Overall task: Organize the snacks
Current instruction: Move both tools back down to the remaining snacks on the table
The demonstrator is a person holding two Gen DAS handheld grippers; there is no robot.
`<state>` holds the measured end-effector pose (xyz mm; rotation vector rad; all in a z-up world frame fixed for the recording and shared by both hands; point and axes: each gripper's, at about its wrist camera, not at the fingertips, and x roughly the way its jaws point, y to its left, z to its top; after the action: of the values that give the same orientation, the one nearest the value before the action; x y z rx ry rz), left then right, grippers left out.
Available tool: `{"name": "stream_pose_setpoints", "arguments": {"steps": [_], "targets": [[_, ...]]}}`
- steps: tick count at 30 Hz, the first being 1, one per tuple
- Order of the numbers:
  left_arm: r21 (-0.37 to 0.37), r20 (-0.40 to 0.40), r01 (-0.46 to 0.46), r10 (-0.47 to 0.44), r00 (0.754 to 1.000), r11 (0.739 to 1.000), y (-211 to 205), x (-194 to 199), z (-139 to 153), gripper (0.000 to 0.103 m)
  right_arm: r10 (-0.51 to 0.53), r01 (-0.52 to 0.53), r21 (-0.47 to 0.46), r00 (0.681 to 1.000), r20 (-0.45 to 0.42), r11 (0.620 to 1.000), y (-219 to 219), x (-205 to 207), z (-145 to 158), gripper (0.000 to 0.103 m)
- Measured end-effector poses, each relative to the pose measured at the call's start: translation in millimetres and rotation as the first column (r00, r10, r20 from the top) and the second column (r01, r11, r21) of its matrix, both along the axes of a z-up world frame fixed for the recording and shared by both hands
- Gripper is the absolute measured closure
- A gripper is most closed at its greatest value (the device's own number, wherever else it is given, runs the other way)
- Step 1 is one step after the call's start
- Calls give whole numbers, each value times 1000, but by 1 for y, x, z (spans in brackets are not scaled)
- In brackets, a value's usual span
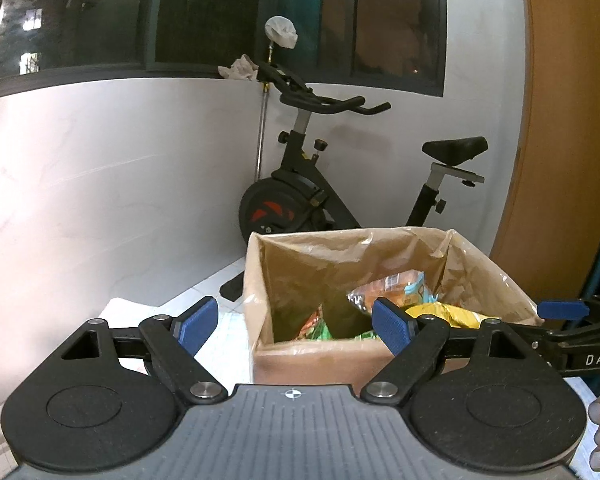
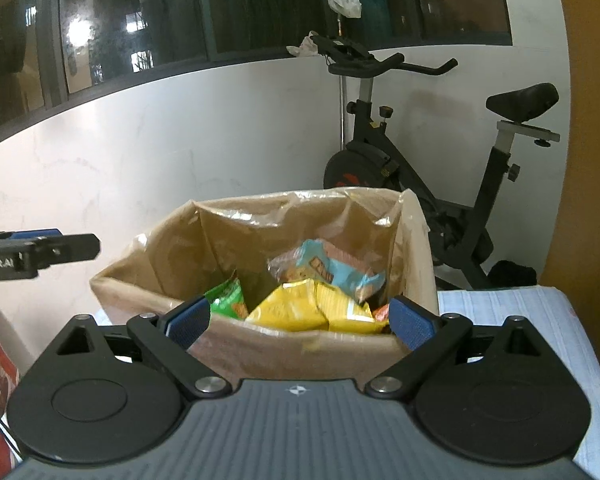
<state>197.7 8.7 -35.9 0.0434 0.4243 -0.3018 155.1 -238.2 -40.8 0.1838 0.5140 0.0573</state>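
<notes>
Snack packets (image 2: 300, 312) (glossy, crinkled) in plastic-lined cardboard box (image 2: 284, 356), both hand-held grippers (image 1: 296, 326) (image 2: 300, 322) spread, empty.

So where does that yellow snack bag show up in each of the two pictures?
Left wrist view: the yellow snack bag lies low in the cardboard box, right of centre, partly behind the right blue pad.
Right wrist view: the yellow snack bag sits at the centre, against the box's near wall.
Shared landmark: the exercise bike behind the box.
</notes>
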Motion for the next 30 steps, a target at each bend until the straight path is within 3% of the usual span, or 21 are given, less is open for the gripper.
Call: {"name": "stream_pose_setpoints", "arguments": {"steps": [13, 20, 30], "targets": [[-12, -7, 28, -28, 1000, 1000, 16, -41, -25, 17, 4, -6, 46, 999, 38, 999, 6, -50, -6, 0], [7, -24, 42, -42, 999, 999, 18, -60, -46, 17, -20, 18, 86, 999, 26, 996, 7, -71, -25, 0], [20, -49, 45, -44, 998, 999, 30, -85, -76, 17, -44, 43, 46, 999, 19, 998, 20, -98, -58, 0]]}}
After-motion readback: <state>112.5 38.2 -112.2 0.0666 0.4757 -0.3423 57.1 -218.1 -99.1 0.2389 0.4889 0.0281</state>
